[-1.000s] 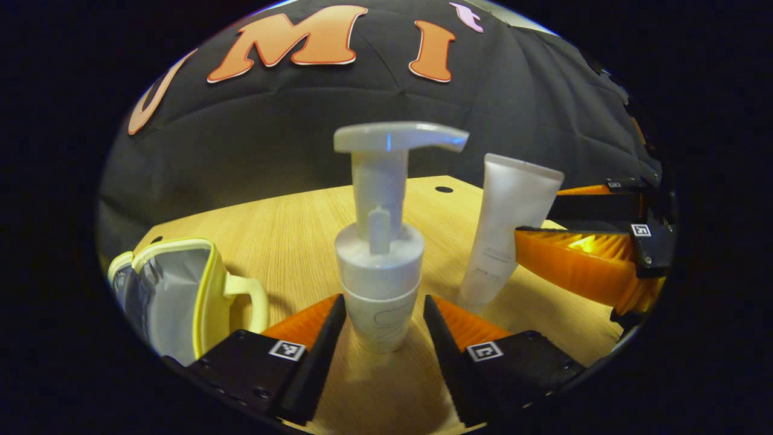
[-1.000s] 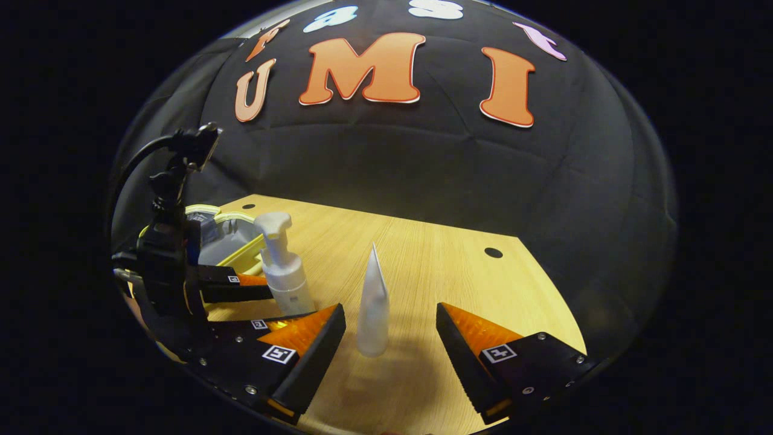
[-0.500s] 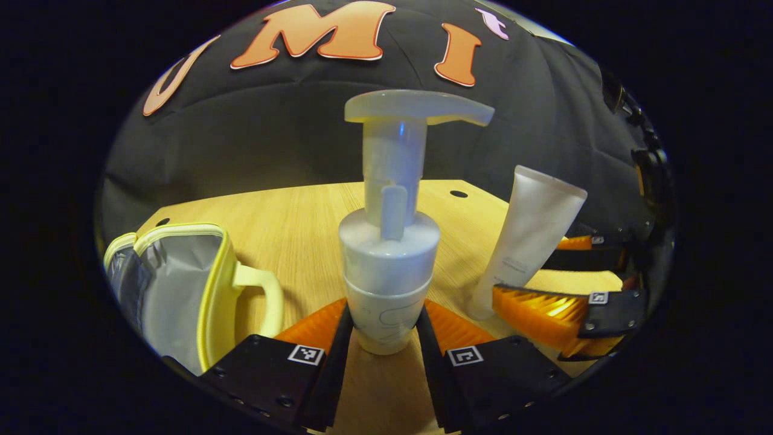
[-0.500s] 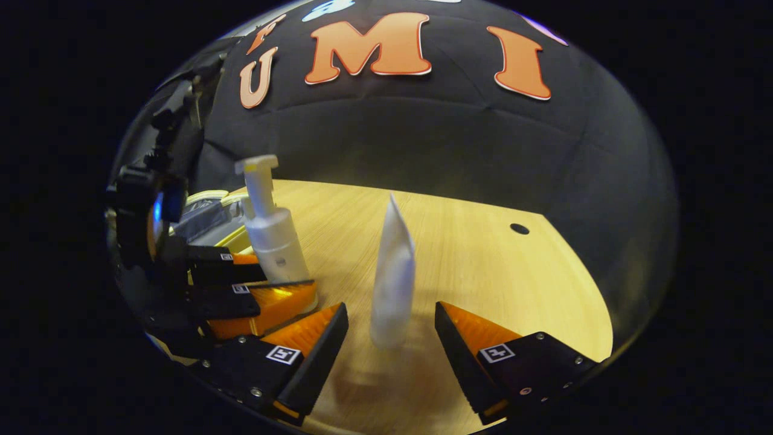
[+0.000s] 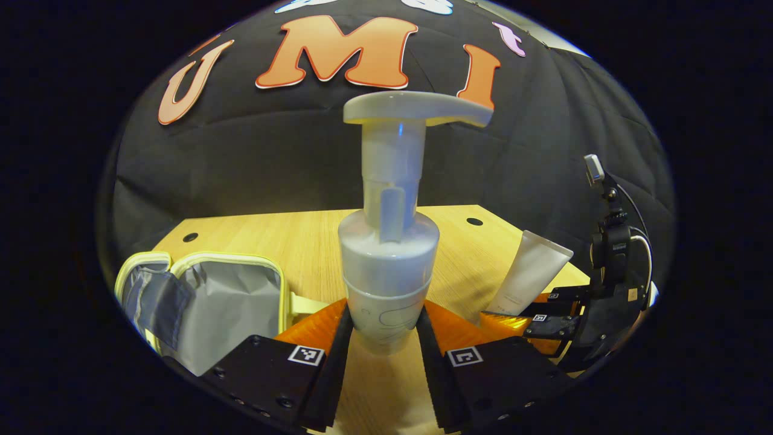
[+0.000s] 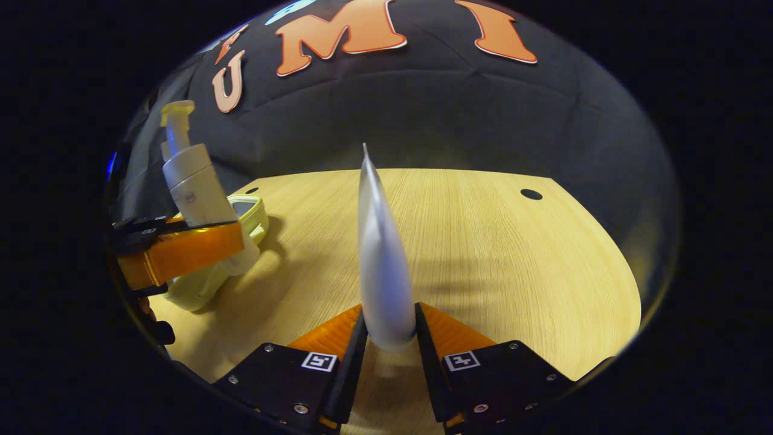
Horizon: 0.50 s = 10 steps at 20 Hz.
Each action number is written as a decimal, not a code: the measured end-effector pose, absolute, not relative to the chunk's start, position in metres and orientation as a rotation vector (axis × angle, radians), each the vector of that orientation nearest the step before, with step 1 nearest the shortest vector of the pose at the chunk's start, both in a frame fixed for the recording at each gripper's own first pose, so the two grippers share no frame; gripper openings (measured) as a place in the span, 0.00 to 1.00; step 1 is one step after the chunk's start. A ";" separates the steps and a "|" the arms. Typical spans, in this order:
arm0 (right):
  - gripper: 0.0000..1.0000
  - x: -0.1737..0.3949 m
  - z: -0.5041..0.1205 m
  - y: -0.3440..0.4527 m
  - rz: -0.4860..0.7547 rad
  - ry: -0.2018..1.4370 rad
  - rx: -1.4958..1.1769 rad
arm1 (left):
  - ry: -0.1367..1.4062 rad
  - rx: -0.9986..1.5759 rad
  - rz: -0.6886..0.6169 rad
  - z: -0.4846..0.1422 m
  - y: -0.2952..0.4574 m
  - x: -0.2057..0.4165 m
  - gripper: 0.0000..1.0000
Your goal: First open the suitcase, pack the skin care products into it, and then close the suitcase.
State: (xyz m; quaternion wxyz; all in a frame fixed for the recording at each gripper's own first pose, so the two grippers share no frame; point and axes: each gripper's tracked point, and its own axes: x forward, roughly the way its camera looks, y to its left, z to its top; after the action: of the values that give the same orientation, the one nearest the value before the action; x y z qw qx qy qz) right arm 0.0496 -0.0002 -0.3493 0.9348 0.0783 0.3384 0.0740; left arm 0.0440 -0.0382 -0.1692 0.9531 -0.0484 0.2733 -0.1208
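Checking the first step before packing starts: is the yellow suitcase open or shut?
Open. The suitcase lies unzipped on the table, grey lining exposed, nothing visible inside.

One pump bottle (image 5: 386,266), one tube (image 6: 380,266), one open suitcase (image 5: 205,302), two tools, left (image 5: 379,338) and right (image 6: 389,338), one counter (image 6: 513,254).

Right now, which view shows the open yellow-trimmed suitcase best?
The left gripper view: the yellow-trimmed suitcase lies open, its grey lining facing the camera. In the right gripper view the left hand-held gripper and its white pump bottle cover most of it.
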 end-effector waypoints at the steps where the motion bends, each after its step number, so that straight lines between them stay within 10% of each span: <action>1: 0.49 0.049 -0.347 -0.001 0.148 0.692 0.154 | 0.550 -0.095 -0.239 -0.166 -0.034 0.042 0.59; 10: 0.48 0.050 -0.268 0.013 0.215 0.605 0.152 | 0.517 -0.068 -0.163 -0.113 0.008 0.036 0.59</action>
State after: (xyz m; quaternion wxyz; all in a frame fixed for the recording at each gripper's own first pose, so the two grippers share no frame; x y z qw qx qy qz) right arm 0.0498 0.0127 -0.2676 0.9460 0.0747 0.2970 0.1058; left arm 0.0356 0.0079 -0.1129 0.9630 -0.0337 0.2552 -0.0804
